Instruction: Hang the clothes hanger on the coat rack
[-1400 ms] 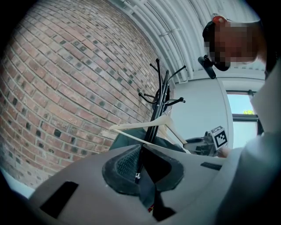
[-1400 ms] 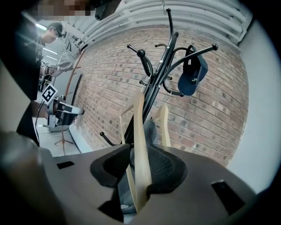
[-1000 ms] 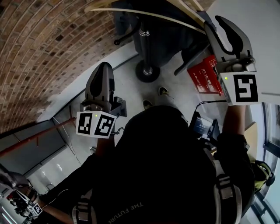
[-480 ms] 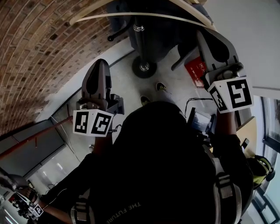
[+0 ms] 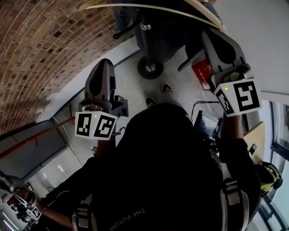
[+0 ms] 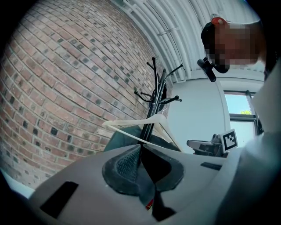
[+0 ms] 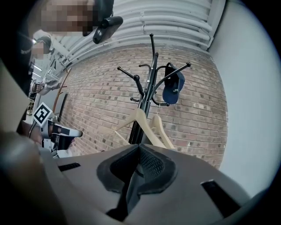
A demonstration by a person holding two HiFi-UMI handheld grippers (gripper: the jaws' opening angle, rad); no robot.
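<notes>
The black coat rack (image 7: 147, 88) stands in front of a brick wall, with a dark blue cap (image 7: 172, 90) on one upper hook. Two pale wooden hangers (image 7: 141, 121) hang side by side at its pole. From above, a hanger's bar (image 5: 149, 6) crosses the top edge over the pole (image 5: 146, 43). My right gripper (image 7: 138, 147) is shut and empty, level, a little short of the hangers. My left gripper (image 6: 140, 147) is also shut on nothing and points at the rack (image 6: 154, 92) and the hanger (image 6: 145, 127). Both grippers show in the head view, the left (image 5: 104, 65) and the right (image 5: 208, 34).
The rack's round base (image 5: 150, 68) rests on a grey floor near the brick wall (image 5: 40, 49). A red box (image 5: 202, 72) lies on the floor to the right of the base. A white wall (image 7: 250, 110) rises on the right. My own body fills the lower half of the head view.
My right gripper's jaws, open a second ago, have closed with nothing in them, and that gripper has sunk a little and rolled. The left gripper has stayed put.
</notes>
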